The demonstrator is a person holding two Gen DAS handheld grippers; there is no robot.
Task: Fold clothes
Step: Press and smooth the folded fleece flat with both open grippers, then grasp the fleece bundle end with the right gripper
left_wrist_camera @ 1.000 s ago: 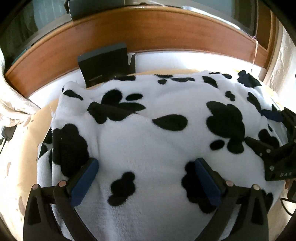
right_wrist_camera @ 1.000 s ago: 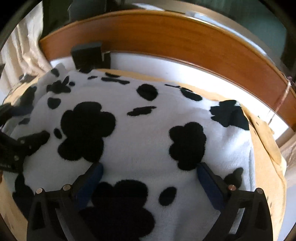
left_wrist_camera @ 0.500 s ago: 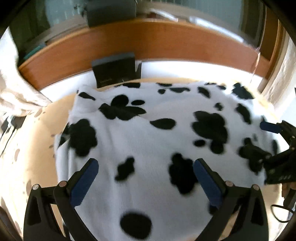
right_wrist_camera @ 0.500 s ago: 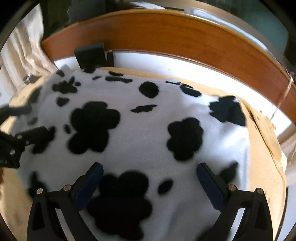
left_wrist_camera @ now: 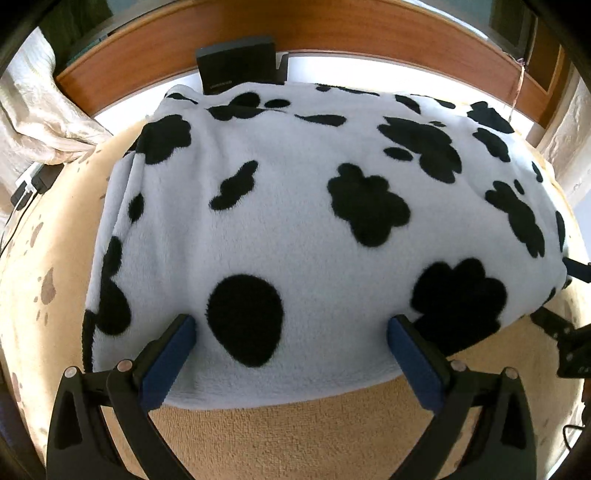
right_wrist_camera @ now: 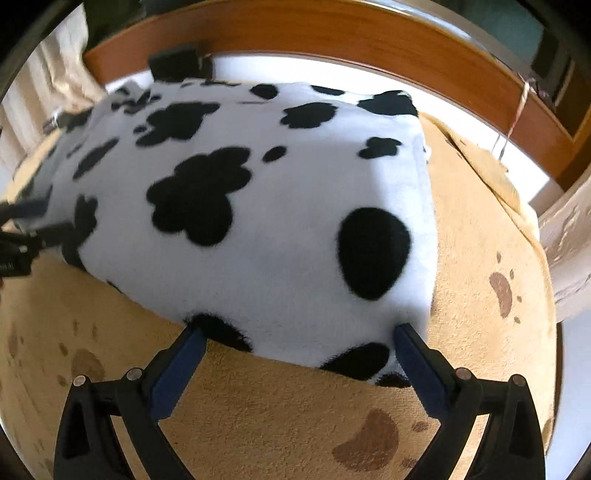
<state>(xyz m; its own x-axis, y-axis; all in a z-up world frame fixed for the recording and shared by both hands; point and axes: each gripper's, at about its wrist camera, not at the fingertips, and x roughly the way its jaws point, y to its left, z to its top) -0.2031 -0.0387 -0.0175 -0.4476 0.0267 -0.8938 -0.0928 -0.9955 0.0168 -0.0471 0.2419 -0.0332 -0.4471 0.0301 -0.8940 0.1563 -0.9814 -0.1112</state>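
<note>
A white fleece garment with black paw-print blotches (left_wrist_camera: pixel 314 206) lies folded flat on a tan bed cover (left_wrist_camera: pixel 295 435); it also shows in the right wrist view (right_wrist_camera: pixel 258 206). My left gripper (left_wrist_camera: pixel 291 328) is open, its blue pads at the cloth's near edge, holding nothing. My right gripper (right_wrist_camera: pixel 299 334) is open, pads at the near right corner of the cloth, holding nothing. The right gripper shows at the right edge of the left wrist view (left_wrist_camera: pixel 561 332), and the left gripper at the left edge of the right wrist view (right_wrist_camera: pixel 22 236).
A wooden headboard (left_wrist_camera: pixel 332 26) curves along the far side. A dark box (left_wrist_camera: pixel 240 66) stands behind the cloth. A cream curtain or bedding (left_wrist_camera: pixel 33 114) hangs at far left, with cables (left_wrist_camera: pixel 26 184) below it. The tan cover (right_wrist_camera: pixel 480 295) has brown paw prints.
Both grippers have drawn back toward me and off the cloth. The garment's near edge, hidden before, is now in view with tan cover showing in front of it. Both stayed open.
</note>
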